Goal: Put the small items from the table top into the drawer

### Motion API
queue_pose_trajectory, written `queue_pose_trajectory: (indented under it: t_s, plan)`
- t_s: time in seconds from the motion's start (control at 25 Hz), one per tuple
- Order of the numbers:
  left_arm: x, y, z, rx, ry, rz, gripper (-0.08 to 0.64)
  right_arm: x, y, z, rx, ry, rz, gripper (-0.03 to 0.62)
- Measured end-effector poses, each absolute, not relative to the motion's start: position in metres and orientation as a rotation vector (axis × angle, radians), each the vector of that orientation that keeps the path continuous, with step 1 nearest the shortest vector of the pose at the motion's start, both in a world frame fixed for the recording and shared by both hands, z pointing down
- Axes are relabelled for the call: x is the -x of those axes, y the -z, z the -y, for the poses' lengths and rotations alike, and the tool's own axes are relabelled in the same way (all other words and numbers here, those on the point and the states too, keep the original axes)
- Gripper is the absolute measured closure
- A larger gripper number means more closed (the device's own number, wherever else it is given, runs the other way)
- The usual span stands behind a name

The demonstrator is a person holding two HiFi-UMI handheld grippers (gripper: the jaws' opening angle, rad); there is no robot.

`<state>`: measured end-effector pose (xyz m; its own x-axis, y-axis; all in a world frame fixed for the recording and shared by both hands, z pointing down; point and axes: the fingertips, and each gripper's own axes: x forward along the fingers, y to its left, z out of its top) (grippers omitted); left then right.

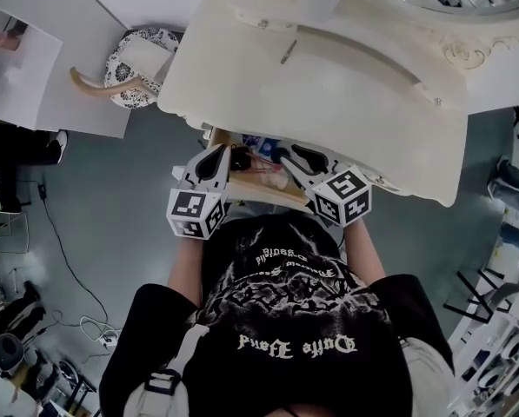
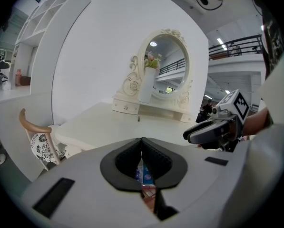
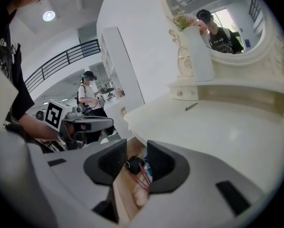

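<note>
A thin dark stick [image 1: 289, 52] lies alone on the white dressing table [image 1: 346, 102]; it also shows as the stick [image 2: 138, 119] and the stick [image 3: 191, 107]. Below the table's near edge the wooden drawer [image 1: 261, 195] stands pulled out. It holds a black item [image 3: 133, 164], a pink item [image 3: 141, 191] and a blue packet [image 2: 144, 174]. My left gripper [image 1: 214, 159] hovers over the drawer's left end, its jaws meeting at the tips, left gripper [image 2: 141, 140] empty. My right gripper [image 1: 304, 157] hangs over the right end, right gripper [image 3: 137, 146] with a gap and nothing between its pads.
An oval mirror [image 2: 168, 65] and a white vase [image 3: 199, 56] stand at the table's back. A wooden chair with a patterned cushion [image 1: 137, 63] is left of the table. Cables [image 1: 89, 324] lie on the floor. A person [image 3: 89, 101] stands in the background.
</note>
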<state>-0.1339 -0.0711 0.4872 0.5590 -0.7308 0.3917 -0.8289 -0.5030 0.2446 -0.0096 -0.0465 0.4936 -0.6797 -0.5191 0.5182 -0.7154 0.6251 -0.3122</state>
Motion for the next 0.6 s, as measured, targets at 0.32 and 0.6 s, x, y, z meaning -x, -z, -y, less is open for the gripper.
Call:
queue_pose_trajectory:
  t_s: [0.32, 0.6]
  plan:
    - [0.121, -0.48, 0.068, -2.449, -0.316, 1.217, 0.545, -0.001, -0.49, 0.046, -1.119, -0.666, 2.439, 0.552]
    - [0.115, -0.479, 0.067, -2.468, -0.319, 1.192, 0.545, -0.007, -0.492, 0.044, -1.157, -0.636, 2.396, 0.577]
